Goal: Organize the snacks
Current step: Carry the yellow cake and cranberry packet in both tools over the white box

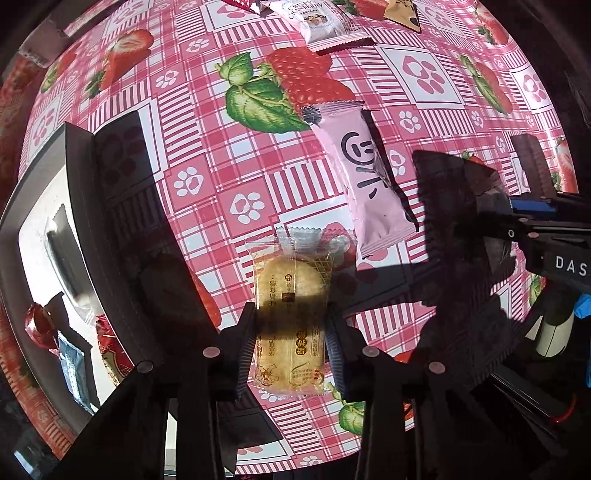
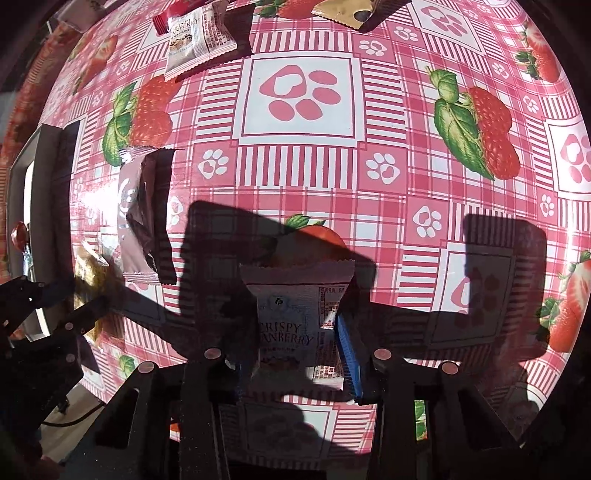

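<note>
My left gripper (image 1: 290, 332) points down at the table, shut on a clear-wrapped round yellow biscuit packet (image 1: 291, 280); its pads press the packet's two long sides. Shadow covers the packet's lower half. My right gripper (image 2: 291, 354) is shut on a pale "Crispy Cranberry" packet (image 2: 288, 317), with a blue pad (image 2: 347, 354) against the packet's right side. A long pink packet (image 1: 369, 184) lies flat just beyond the biscuit and also shows at the left of the right wrist view (image 2: 140, 214).
A dark-walled box (image 1: 79, 177) with a white floor stands at the left and holds red candies (image 1: 37, 325) and a silvery packet (image 1: 74, 362). A second cranberry packet (image 2: 199, 37) and a gold packet (image 2: 347, 11) lie at the far edge of the strawberry tablecloth (image 2: 295, 173).
</note>
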Demonstrator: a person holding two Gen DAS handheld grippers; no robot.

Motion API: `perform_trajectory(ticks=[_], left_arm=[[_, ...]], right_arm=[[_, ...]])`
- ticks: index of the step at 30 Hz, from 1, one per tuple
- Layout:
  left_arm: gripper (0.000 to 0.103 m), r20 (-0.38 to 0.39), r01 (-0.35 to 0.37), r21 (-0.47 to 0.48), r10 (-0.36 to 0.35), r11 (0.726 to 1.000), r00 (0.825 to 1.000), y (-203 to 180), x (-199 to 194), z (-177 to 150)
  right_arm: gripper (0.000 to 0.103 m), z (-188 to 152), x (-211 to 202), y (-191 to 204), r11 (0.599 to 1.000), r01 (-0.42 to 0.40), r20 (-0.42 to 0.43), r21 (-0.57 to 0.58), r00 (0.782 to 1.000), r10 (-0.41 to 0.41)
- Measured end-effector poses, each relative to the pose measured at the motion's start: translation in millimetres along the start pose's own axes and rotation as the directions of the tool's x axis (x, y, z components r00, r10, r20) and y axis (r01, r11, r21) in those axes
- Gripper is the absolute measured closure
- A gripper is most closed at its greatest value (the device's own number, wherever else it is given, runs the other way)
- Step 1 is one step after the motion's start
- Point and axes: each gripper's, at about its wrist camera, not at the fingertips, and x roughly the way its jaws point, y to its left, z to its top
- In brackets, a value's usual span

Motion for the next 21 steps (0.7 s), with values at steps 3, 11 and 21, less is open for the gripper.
perform_trajectory(ticks=[3,11,21], left_arm=[[0.064,0.021,0.016,0.006,-0.016,1.0,1.0,5.8,-13.9,-0.6],[0.064,0.09,0.03,0.012,-0.031,0.999,0.995,16.6,-54.9,-0.4],[0.064,0.16,0.041,-0.039,-0.034,0.998,0.987,49.1,-83.9,-24.4]], right_arm=[[0.062,-3.8,-7.9,-1.0,1.0,-0.016,0.008,0.01,1.0,0.016],[0.062,-5.1,-33.1,4.2,0.997,-0.064,0.029,0.035,0.998,0.063],[0.062,18.7,-73.0,46.6,0.998,-0.06,0.073,-0.028,0.995,0.062]])
